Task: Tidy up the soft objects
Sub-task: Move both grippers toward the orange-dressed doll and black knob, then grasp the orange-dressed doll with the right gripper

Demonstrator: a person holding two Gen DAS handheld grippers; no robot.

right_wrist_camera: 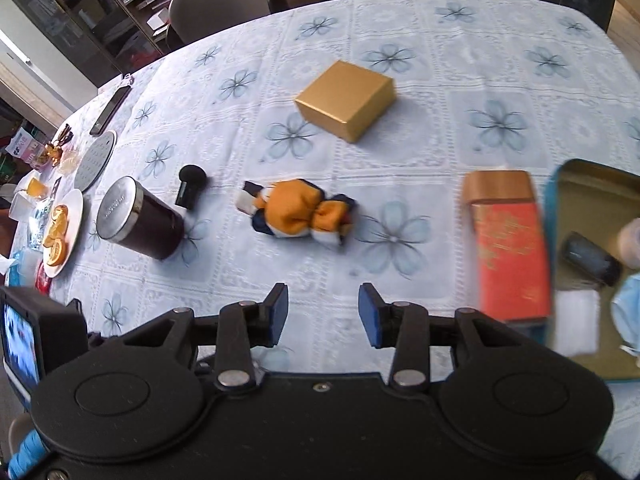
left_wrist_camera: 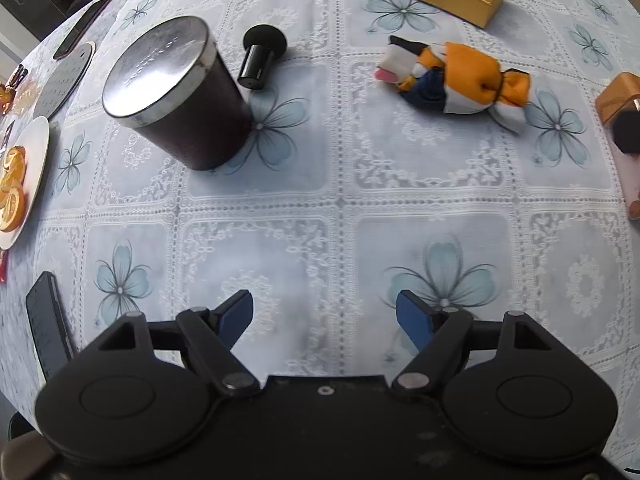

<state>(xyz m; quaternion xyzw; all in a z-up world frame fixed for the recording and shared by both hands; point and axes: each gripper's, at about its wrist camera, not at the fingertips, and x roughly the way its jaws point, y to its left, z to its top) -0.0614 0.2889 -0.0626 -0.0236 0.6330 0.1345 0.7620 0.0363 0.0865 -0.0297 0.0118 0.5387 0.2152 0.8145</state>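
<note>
Both grippers hang over the near edge of the table with nothing in them. The left gripper (left_wrist_camera: 324,312) has its blue-padded fingers spread wide, and the right gripper (right_wrist_camera: 323,314) has its fingers apart too, only bare floral tablecloth (left_wrist_camera: 280,208) between them.

The soft thing most plainly waiting is the orange, white and navy stuffed cloth toy (right_wrist_camera: 298,214), lying on its side near the middle of the table, well apart from either gripper. It sits between the dark cylindrical tin with a silver lid (right_wrist_camera: 138,220) toward the left edge and the red-and-gold flat box (right_wrist_camera: 510,248) toward the right.

At the right edge stands an open teal-rimmed metal tin (right_wrist_camera: 592,176), holding a white pad, something pale blue, and a dark object; these are blurred. I'd judge that tin the collecting place, some soft pieces already in, the toy not yet fetched.
</note>
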